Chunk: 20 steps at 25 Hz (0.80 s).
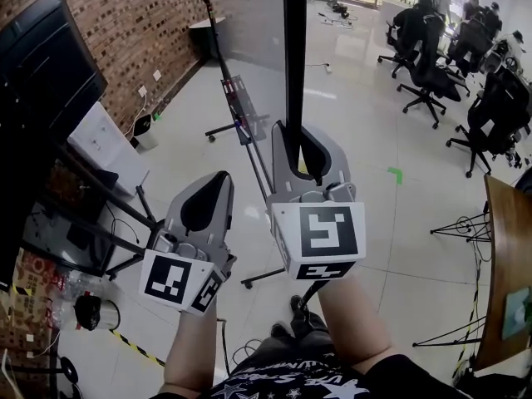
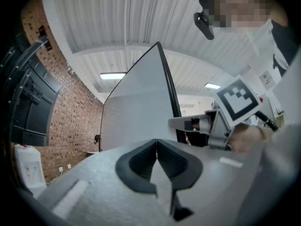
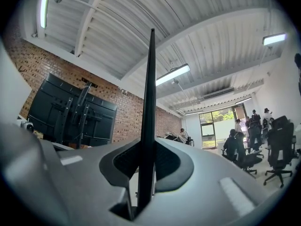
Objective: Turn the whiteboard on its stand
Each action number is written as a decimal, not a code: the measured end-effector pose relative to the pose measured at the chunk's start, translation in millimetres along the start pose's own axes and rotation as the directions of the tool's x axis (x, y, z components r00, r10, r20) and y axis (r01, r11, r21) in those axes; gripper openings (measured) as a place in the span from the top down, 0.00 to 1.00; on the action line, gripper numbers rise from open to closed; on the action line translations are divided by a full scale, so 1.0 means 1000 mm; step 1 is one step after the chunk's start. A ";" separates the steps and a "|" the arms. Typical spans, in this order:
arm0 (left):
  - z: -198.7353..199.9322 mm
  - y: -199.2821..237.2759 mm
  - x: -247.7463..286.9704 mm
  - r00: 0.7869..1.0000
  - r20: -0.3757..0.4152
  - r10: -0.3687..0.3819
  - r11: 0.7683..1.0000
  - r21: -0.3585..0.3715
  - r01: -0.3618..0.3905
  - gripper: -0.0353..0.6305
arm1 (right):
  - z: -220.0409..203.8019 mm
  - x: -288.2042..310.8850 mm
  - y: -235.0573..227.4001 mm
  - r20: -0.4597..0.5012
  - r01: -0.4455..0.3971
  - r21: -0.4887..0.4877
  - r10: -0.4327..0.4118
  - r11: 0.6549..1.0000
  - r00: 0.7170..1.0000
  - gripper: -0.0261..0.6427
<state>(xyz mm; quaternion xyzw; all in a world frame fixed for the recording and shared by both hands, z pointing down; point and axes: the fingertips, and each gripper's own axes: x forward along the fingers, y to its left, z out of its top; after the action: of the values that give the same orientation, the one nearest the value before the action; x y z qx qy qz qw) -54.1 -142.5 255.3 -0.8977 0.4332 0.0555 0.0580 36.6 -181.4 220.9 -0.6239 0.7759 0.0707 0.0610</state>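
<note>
Brick wall (image 1: 141, 23) flanks the whiteboard (image 1: 249, 23); right tongs (image 1: 297, 135) clamp its edge, left tongs (image 1: 218, 178) clenched empty; office chairs (image 1: 424, 77) beyond.

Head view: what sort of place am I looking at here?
Probably an open-plan office or lab: rolling office chairs at desks, a whiteboard on a wheeled stand, and a brick wall.

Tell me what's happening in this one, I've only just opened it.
A person stands at a whiteboard on a wheeled stand, with a gripper in each hand. The right gripper is clamped on the board's black side edge, which runs up between its jaws. The left gripper is beside it with its jaws together, holding nothing. From the head view the board is seen almost edge-on.
</note>
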 end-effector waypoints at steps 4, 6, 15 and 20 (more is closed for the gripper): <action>0.000 -0.017 -0.004 1.000 -0.009 -0.013 1.000 -0.002 0.013 0.94 | 0.009 -0.019 0.000 0.013 0.003 0.001 -0.003 1.000 1.000 0.87; 0.003 -0.025 -0.007 1.000 -0.008 -0.008 1.000 0.003 0.008 0.94 | 0.014 -0.029 0.002 0.013 -0.004 0.004 0.003 1.000 1.000 0.87; 0.006 -0.058 -0.024 1.000 -0.009 0.003 1.000 -0.003 -0.003 0.94 | 0.024 -0.078 0.006 0.012 -0.004 -0.005 0.004 1.000 1.000 0.86; 0.008 -0.072 -0.034 1.000 -0.005 0.002 1.000 -0.003 -0.002 0.94 | 0.028 -0.104 0.009 0.020 -0.012 -0.001 0.012 1.000 1.000 0.86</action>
<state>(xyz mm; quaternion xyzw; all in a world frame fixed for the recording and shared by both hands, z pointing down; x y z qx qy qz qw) -19.4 -70.2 256.6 -0.8976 0.4340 0.0542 0.0555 49.8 -74.5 213.2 -0.6186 0.7789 0.0778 0.0680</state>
